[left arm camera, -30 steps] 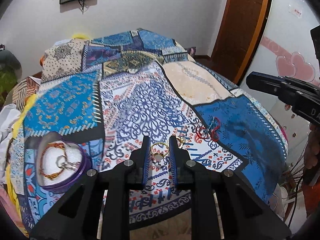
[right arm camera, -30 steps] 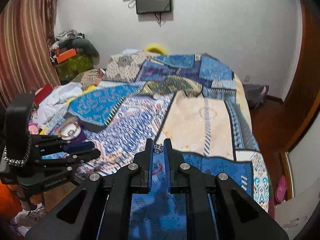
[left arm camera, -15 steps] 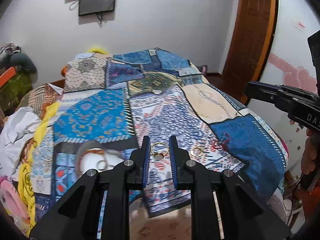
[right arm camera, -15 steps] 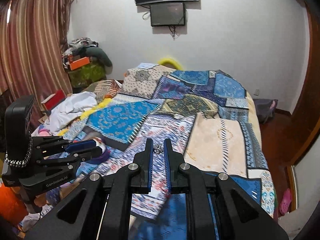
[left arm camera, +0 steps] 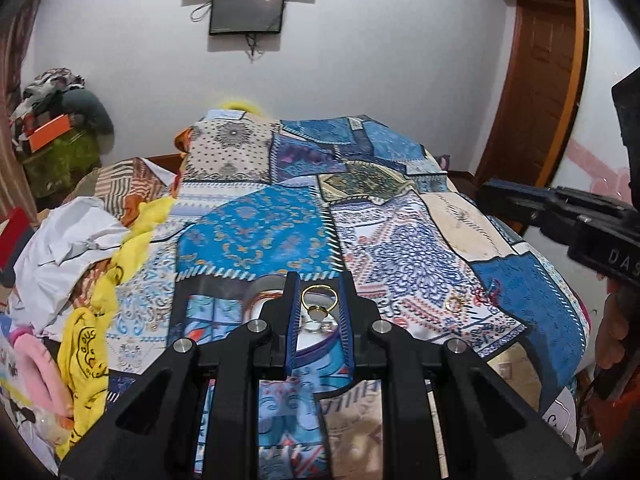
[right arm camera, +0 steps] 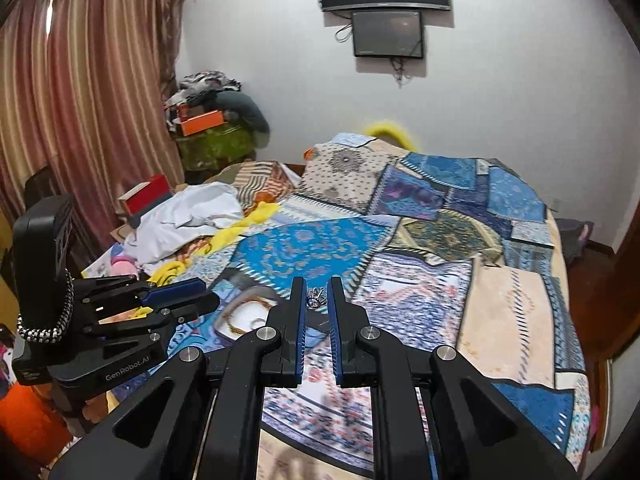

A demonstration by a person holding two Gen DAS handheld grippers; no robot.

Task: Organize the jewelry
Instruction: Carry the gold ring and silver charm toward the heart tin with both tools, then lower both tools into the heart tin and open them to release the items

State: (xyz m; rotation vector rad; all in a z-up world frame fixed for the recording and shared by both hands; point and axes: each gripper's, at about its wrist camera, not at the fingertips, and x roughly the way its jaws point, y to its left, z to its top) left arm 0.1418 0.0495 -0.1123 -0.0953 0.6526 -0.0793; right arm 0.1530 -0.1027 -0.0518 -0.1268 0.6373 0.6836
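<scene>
Two grippers are loaded | left gripper (left arm camera: pixel 319 307) is closed narrowly on a gold ring (left arm camera: pixel 319 301), thin, stiff, light, slippery, best pinched across the band | round purple dish (left arm camera: pixel 320 340) is seen directly beneath | right gripper (right arm camera: pixel 317 300) is nipped on a small silver trinket (right arm camera: pixel 315 298), type unclear | second gold ring (left arm camera: pixel 455 303) lies on the quilt (left arm camera: pixel 256 236) to the right.

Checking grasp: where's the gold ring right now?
Left wrist view: the gold ring is held between the left gripper's fingers, above the round jewelry box on the patchwork bedspread.
</scene>
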